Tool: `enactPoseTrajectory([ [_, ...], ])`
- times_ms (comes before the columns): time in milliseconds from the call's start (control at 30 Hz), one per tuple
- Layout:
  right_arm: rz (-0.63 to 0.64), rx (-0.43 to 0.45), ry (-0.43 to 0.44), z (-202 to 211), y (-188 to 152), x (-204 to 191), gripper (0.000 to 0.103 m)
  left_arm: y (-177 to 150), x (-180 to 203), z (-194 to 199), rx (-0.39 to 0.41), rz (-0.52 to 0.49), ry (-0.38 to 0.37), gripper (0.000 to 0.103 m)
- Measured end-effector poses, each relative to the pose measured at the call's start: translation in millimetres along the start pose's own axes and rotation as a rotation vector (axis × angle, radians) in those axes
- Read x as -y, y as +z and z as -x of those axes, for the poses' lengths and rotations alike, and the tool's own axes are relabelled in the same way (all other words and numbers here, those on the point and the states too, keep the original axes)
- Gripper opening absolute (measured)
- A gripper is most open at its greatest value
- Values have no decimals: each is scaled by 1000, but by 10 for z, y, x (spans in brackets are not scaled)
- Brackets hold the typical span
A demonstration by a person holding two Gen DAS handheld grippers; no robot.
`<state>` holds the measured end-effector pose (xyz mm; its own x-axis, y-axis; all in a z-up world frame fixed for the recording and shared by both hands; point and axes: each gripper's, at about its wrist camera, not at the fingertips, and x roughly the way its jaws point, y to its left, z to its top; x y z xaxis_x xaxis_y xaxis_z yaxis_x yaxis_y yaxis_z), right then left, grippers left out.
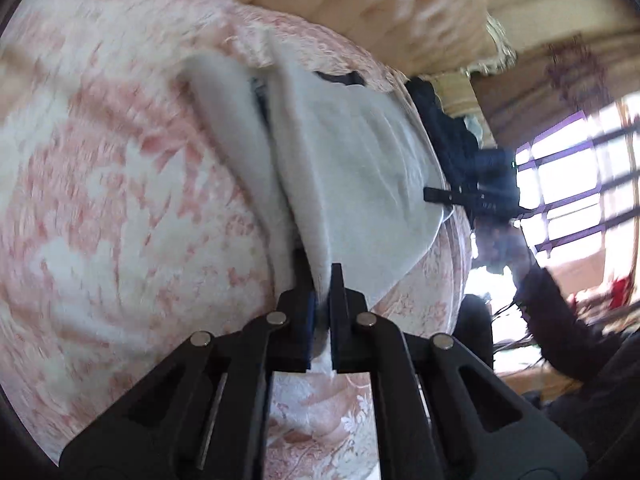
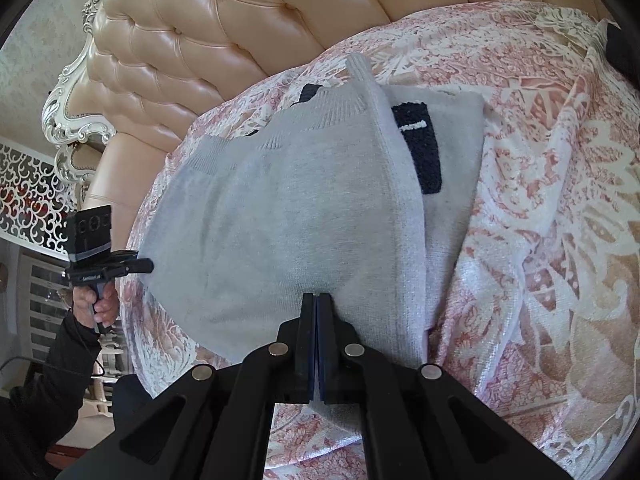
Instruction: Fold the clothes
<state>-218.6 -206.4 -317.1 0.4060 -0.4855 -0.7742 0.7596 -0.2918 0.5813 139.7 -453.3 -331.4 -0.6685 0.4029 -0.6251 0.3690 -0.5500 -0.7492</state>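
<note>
The grey sweater (image 2: 280,216) lies on the pink bedspread (image 2: 540,200), below the headboard (image 2: 224,40). One side is already turned over the body, its edge running from twelve o'clock down toward five, and a dark patch (image 2: 418,148) shows past that edge at one o'clock.

The right gripper (image 2: 316,300) is pinched narrow on the near hem. The left gripper (image 1: 322,280) is also closed, holding a raised ridge of the grey knit. In the right view it sits out at nine o'clock, at the sweater's edge, with the hand (image 2: 96,304) below it.

I'd judge the fold partway: one lengthwise fold laid, the cloth gripped at two points, the final compact shape not yet there.
</note>
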Motion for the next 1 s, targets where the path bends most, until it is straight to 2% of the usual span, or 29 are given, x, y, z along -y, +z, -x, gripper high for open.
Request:
enactPoseTrajectory([
  [67,3,4,2,1,-9,5,0,-61,-96,6,16,50,-9,6],
  [100,4,6,5,1,-13,8,0,-47,-34,54,42,37,16,7],
  [200,-5,12,17,7,-18,28,0,-4,150,198,119,0,91,20],
  [267,-22,12,30,30,-12,28,0,25,272,294,170,-25,140,52],
  [300,-22,15,32,59,-7,11,0,39,334,342,196,-37,165,56],
  [333,-20,20,32,93,0,-13,6,54,395,390,221,-50,190,57],
  [367,-8,49,38,167,22,-57,8,68,456,438,247,-62,215,57],
  [467,24,172,68,428,124,-187,9,259,587,434,329,-55,285,57],
  [500,8,225,48,479,194,-182,14,366,618,384,348,-52,319,57],
  [567,-26,317,-19,526,330,-141,57,580,598,267,358,-35,370,57],
  [600,-40,348,-53,518,384,-108,64,647,560,195,346,-30,377,57],
  [633,-60,368,-45,495,442,-50,66,714,522,123,335,-25,385,57],
  [733,-148,359,65,342,613,191,66,915,408,-92,300,-9,406,57],
  [800,-169,348,85,248,686,304,66,1047,333,-235,277,1,420,57],
  [900,-152,317,90,150,763,378,66,1082,296,-330,252,-9,419,57],
  [933,-141,303,84,136,788,379,66,1094,284,-362,244,-13,419,55],
  [967,-127,289,75,129,813,373,66,1105,271,-393,236,-16,419,45],
  [1000,-114,274,67,122,838,367,66,1117,259,-425,227,-19,419,41],
])
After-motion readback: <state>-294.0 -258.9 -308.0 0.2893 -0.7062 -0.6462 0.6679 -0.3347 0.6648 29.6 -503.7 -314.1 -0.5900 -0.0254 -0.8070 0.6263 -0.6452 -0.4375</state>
